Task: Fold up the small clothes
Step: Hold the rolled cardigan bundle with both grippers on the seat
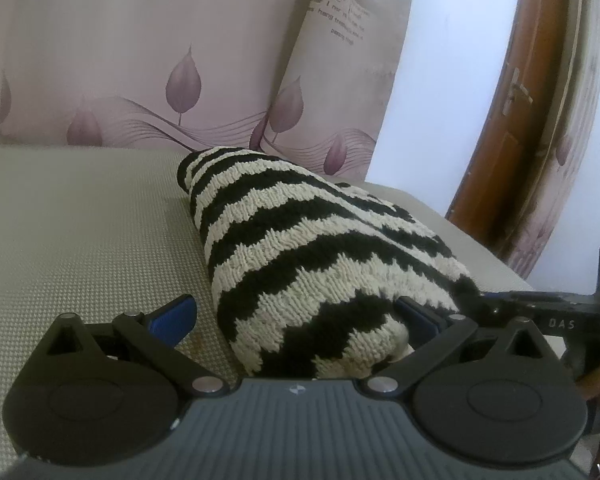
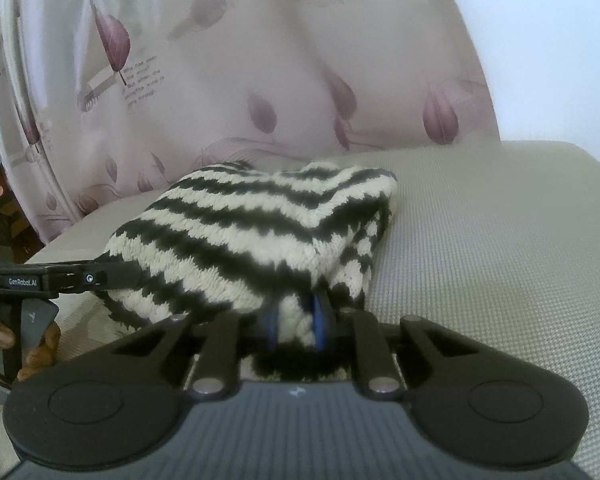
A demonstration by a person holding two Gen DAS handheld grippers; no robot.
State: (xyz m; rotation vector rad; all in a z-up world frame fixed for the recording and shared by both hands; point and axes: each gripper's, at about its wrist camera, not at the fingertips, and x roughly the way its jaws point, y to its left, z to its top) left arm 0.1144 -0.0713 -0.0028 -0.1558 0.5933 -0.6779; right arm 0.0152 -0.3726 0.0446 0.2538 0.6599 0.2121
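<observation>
Wooden door (image 1: 512, 128) beyond striped knit (image 1: 300, 248)

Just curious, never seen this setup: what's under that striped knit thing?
The striped knit lies folded on a beige textured cushion, bare on both sides. The cushion directly beneath it is covered, so anything there cannot be seen.

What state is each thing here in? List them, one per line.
striped knit garment: folded into a bundle, lying on the surface, near edge pinched.
right gripper: shut on the garment's near edge.
left gripper: jaws wide open, garment between the fingers.
beige mesh surface: bare around the garment.
</observation>
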